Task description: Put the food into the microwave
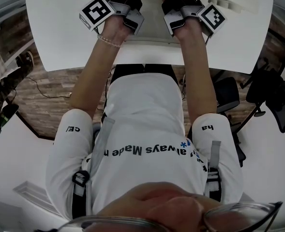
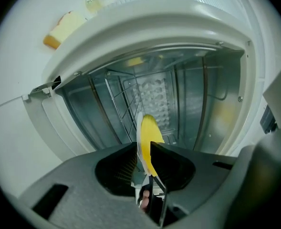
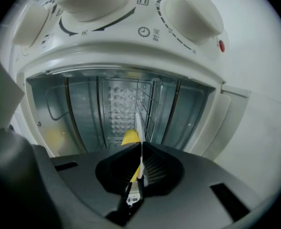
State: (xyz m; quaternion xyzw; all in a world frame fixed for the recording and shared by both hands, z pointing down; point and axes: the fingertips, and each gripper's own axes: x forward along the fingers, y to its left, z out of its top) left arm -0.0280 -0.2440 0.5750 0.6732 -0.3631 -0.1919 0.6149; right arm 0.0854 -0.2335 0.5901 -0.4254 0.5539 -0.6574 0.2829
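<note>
Food [image 2: 150, 138] on plate [image 2: 138, 127] — probably light, stiff, may slide | left gripper [image 2: 144, 150], right gripper [image 3: 140, 151] clenched on plate rim, the best hold | microwave [image 3: 83, 109] at 12 o'clock

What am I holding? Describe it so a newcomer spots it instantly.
Find the open white microwave with grey metal cavity. At its mouth, left claw and right claw both clamp a thin yellow plate, white-rimmed, seen edge-on. Unlike the grey wire rack behind, it is bright yellow.
</note>
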